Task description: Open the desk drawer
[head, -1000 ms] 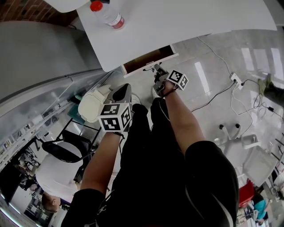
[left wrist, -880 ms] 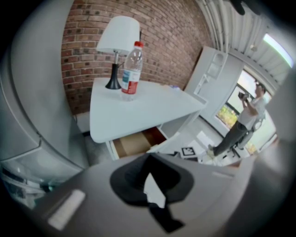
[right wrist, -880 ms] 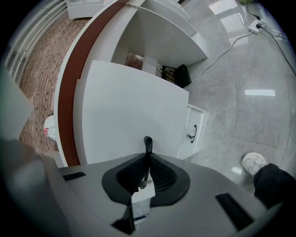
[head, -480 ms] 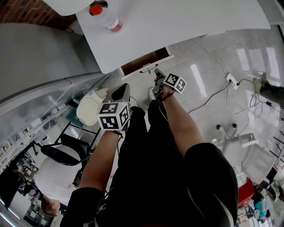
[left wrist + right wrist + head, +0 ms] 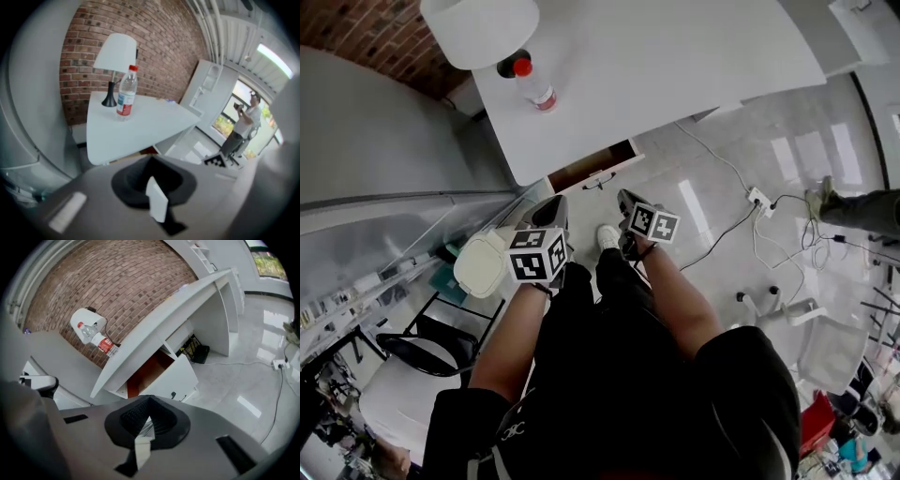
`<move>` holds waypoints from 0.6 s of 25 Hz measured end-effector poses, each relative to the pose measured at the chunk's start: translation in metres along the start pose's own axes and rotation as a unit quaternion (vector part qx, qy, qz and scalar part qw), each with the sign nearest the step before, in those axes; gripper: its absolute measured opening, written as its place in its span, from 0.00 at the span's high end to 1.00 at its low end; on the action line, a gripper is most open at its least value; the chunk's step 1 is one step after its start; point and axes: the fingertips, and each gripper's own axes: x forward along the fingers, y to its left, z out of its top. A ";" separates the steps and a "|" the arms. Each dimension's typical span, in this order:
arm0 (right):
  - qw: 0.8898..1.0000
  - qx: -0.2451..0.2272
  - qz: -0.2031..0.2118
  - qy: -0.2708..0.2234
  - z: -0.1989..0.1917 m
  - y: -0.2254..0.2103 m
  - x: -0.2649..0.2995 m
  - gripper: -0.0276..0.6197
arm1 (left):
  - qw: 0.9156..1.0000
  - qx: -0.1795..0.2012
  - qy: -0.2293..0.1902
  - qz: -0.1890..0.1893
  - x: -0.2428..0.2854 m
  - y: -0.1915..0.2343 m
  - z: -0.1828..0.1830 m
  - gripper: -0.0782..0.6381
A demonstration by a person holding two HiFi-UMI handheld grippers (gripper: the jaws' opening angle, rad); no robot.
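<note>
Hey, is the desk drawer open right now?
Yes: the right gripper view shows the drawer pulled out from under the desk, its brown inside exposed.

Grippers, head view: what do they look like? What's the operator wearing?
Left gripper and right gripper: dark grey bodies, each carrying a white cube with black square markers. Jaws have black ribbed pads. Operator wears black short sleeves.

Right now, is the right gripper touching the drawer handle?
Apart. In the head view, a strip of floor separates the right gripper from the drawer handle.
</note>
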 end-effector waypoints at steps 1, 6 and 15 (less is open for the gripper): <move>1.000 -0.021 0.001 -0.002 0.004 0.010 -0.008 0.96 | 1.000 0.002 -0.005 0.000 -0.003 -0.001 0.005 0.89; 0.993 -0.112 0.011 -0.034 0.034 0.064 -0.048 0.96 | 1.000 0.009 -0.027 -0.003 -0.021 -0.003 0.033 0.89; 0.962 -0.213 0.037 -0.166 0.128 0.184 -0.124 0.96 | 0.992 0.019 -0.121 -0.021 -0.084 -0.010 0.113 0.89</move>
